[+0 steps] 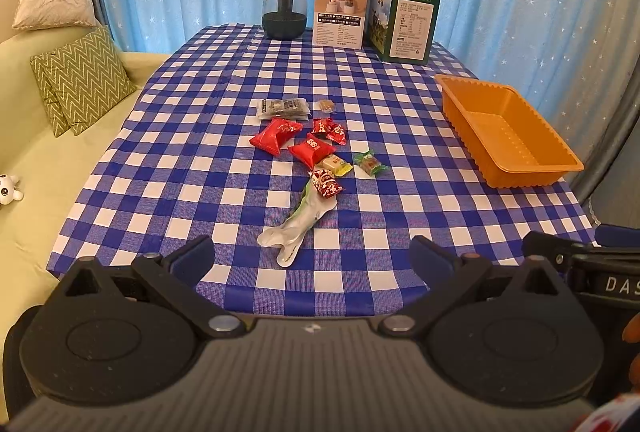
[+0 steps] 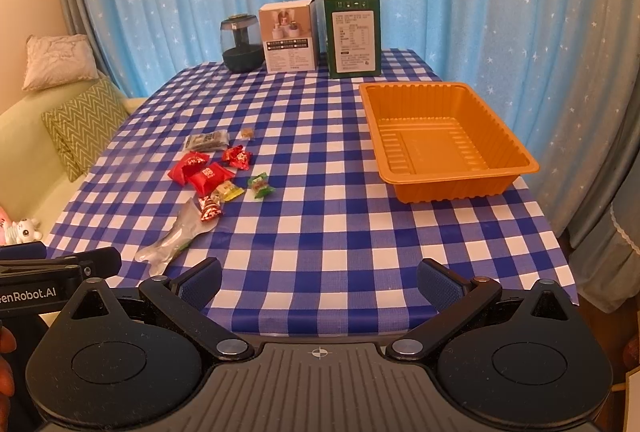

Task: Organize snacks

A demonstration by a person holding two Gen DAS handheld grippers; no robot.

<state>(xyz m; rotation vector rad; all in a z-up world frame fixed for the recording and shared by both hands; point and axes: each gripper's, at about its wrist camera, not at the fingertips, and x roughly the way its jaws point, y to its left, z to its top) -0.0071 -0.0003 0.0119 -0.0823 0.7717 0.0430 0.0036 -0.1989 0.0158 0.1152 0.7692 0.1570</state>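
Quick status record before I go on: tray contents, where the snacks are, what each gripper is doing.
tray: orange tray, nothing in it, on the table's right side
snacks: wrapped candies and a silver pouch, loose on the checked cloth, left of the tray
left gripper: open, holding nothing, at the near table edge
right gripper: open, holding nothing
progress: no snack in the tray yet

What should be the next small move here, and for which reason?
Probably bring the left gripper forward and down onto the long silver packet, the snack nearest to it. Both grippers hover at the near table edge with jaws open and empty, the orange tray holds nothing yet, and all the snacks lie loose on the checked cloth left of it.
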